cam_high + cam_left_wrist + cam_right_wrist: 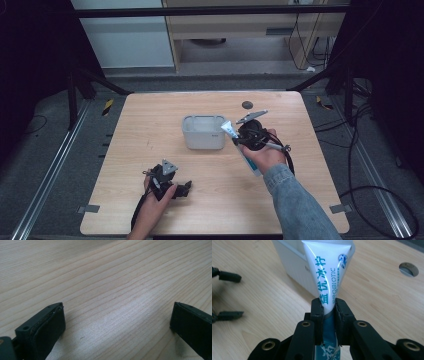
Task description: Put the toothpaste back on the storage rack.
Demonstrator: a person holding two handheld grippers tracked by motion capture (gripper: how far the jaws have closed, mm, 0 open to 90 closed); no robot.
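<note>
Fingers (342,315) of the right gripper (328,315) pinch a white-and-teal toothpaste tube (325,277) near its middle, lifted clear of the bench (150,120) just right of the white bin (203,132) standing at the bench's middle. What the bin holds cannot be told. Near the front edge, the left gripper (186,188) rests low with its fingers spread, bare wood between them.
</note>
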